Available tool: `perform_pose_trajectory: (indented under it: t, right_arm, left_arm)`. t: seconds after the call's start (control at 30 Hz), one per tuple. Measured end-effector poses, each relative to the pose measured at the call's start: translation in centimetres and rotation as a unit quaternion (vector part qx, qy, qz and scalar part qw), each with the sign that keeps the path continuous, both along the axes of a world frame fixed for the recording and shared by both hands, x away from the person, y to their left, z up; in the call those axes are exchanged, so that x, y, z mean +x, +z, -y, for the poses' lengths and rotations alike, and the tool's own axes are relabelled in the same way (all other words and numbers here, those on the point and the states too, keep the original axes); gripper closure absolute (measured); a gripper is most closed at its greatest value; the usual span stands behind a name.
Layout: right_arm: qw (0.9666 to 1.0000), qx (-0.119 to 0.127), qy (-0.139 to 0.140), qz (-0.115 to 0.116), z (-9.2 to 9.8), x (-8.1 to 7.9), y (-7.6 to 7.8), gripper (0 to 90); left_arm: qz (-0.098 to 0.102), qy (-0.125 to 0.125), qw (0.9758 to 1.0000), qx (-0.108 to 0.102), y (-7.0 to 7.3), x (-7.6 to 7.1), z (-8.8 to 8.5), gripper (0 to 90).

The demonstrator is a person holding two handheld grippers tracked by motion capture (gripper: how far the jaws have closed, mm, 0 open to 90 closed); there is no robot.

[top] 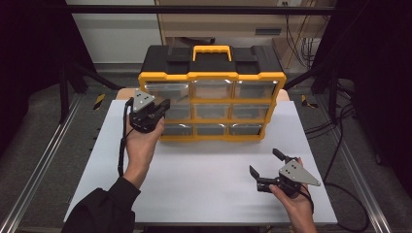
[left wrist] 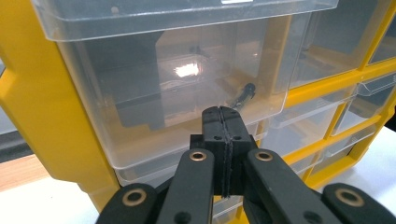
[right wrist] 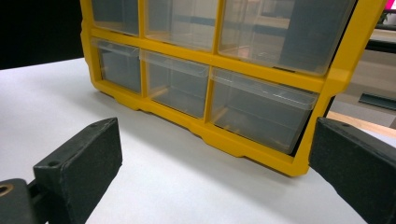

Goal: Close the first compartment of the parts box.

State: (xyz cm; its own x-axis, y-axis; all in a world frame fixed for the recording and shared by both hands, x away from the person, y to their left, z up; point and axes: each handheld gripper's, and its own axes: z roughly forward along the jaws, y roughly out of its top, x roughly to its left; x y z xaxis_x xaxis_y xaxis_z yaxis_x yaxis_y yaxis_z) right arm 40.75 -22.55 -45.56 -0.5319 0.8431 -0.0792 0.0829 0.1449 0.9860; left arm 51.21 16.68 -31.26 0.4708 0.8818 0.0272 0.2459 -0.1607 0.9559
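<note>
The drawer cabinet [top: 212,104] blocks the far side (near tabletop [top: 204,179] open).

White table [top: 204,189] with a yellow-and-black drawer organizer [top: 212,92] upright at its far edge.

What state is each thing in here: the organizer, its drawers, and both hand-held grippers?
Yellow organizer: upright on the white table, handle folded flat on its top.
Clear drawers: all pushed in, none pulled out.
Left-column middle drawer: closed, with a small dark item inside.
Left hand-held gripper: shut on nothing, jaw tips at that drawer's front.
Right hand-held gripper: open, holding nothing, over the table, apart from the organizer.
</note>
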Motion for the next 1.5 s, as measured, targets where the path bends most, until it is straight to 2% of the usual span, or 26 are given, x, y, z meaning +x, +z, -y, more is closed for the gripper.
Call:
perform_pose_trajectory:
  t: [1.5]
  right_arm:
    - [1.0,0.006,-0.003,0.003,0.2,0.0,0.1,2.4]
  left_arm:
    - [-0.005,0.012,0.9999,0.009,0.4,1.2,0.2,89.7]
